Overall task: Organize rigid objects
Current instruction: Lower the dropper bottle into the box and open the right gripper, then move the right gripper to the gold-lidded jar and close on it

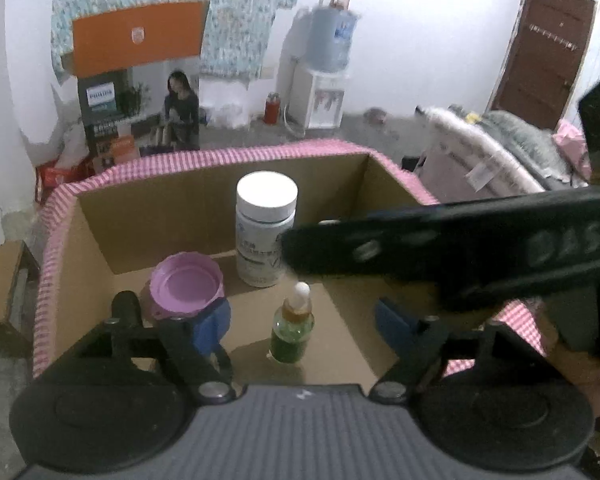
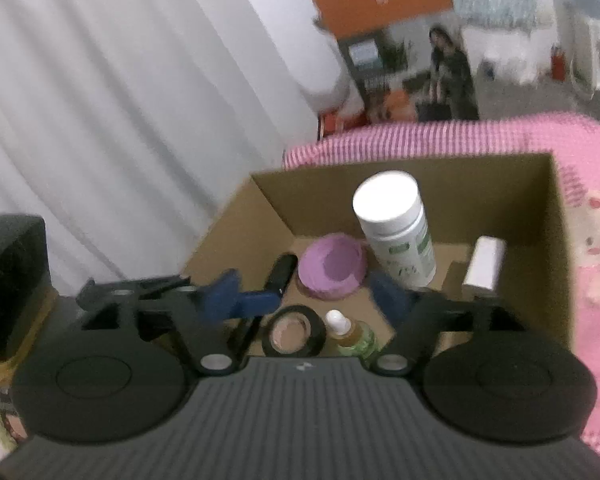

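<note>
An open cardboard box holds the objects. A white-capped pill bottle stands upright at its back, with a purple lid and a black cylinder to its left. A small green dropper bottle stands between the blue pads of my left gripper, which is open and not touching it. The right gripper's black body crosses this view. In the right wrist view my right gripper is open over the box, above a black tape roll and the dropper bottle. A white tube lies at the right.
Pink checked cloth wraps the box rim and spreads to the right. A white curtain hangs left of the box. Beyond are an orange-and-grey carton, a water dispenser, a brown door and piled bedding.
</note>
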### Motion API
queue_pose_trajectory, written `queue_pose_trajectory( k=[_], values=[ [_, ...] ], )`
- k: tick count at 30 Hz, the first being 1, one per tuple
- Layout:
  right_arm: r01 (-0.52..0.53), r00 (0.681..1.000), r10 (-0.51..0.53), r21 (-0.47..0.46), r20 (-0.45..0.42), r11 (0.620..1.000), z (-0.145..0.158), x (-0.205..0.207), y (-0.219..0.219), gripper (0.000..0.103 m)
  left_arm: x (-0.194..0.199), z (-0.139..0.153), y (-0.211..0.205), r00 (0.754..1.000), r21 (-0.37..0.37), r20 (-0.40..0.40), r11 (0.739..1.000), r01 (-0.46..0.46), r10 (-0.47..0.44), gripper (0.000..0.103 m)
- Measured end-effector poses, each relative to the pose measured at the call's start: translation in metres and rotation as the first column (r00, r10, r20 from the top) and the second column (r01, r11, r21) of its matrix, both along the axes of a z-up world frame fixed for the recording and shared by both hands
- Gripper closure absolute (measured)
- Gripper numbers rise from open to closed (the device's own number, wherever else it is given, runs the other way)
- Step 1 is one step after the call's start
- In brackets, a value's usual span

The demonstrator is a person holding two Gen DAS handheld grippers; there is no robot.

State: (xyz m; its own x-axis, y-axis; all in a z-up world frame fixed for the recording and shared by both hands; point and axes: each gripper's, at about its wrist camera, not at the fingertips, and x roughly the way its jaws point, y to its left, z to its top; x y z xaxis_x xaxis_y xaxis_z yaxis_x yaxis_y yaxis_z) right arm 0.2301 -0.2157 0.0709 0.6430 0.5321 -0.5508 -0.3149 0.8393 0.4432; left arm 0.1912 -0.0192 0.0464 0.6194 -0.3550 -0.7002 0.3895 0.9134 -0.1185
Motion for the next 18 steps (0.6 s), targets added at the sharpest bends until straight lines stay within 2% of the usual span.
queue_pose_trajectory(
  k=[6, 9, 18],
  values=[
    [0.053, 0.991, -0.05, -0.024, 0.121, 0.998, 0.027, -0.065, -0.007, 0.003, -0.053, 0.024, 0.012, 0.995, -0.012, 0.1, 1.0, 0.002, -0.001, 0.012],
    [0.073, 0.985, -0.065, -0.048, 0.158, 0.996, 0.031, -0.095, -0.007, 0.001, -0.08, 0.028, 0.02, 0.991, -0.026, 0.137, 1.0, -0.007, 0.01, 0.011],
    [0.189, 0.968, -0.147, -0.211, 0.201, 0.959, 0.019, -0.162, 0.012, 0.001, -0.135, 0.006, 0.041, 0.991, -0.016, 0.107, 0.997, -0.075, 0.076, 0.01]
  ],
)
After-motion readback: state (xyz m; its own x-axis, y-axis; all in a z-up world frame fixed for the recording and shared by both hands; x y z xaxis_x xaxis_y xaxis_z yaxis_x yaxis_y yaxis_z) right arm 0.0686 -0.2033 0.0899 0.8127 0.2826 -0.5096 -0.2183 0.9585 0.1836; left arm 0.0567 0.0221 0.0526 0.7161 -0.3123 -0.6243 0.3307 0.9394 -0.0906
